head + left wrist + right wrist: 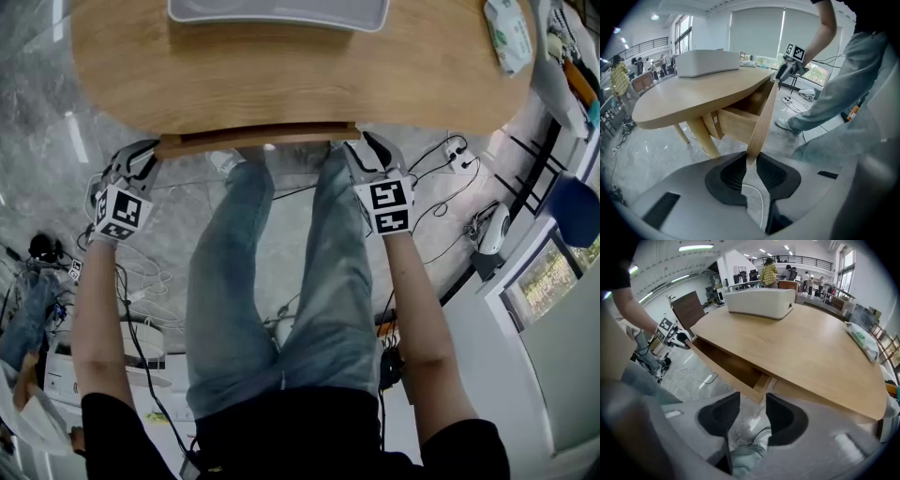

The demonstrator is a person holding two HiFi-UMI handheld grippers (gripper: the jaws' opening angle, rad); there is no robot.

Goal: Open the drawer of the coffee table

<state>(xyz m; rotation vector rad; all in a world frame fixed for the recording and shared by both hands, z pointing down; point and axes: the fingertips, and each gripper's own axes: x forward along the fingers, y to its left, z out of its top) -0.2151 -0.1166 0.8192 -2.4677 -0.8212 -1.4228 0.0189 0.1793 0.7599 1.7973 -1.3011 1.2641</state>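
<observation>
My left claw is pinched shut on the thin front board of the drawer, at its left end. The board stands on its edge right between the two black pads, and both pads press on it.

My right claw is let go. Its two pads stand wide apart and nothing is between them. The right corner of the drawer is just in front of the pads. I cannot tell if the tips touch it.

The drawer is partly out. It sticks out from under the near edge of the coffee table, toward me. From the right gripper view I can look into the dark open top of it, under the table edge.

There is not much room straight back. My legs stand close behind the front board, between my two claws. To the left and right of my legs the floor is bare and shiny, but cables lie on it at the right, near my right claw.

On the table a white box sits by the far edge, well away from the drawer. A packet lies at the right end of the table.
</observation>
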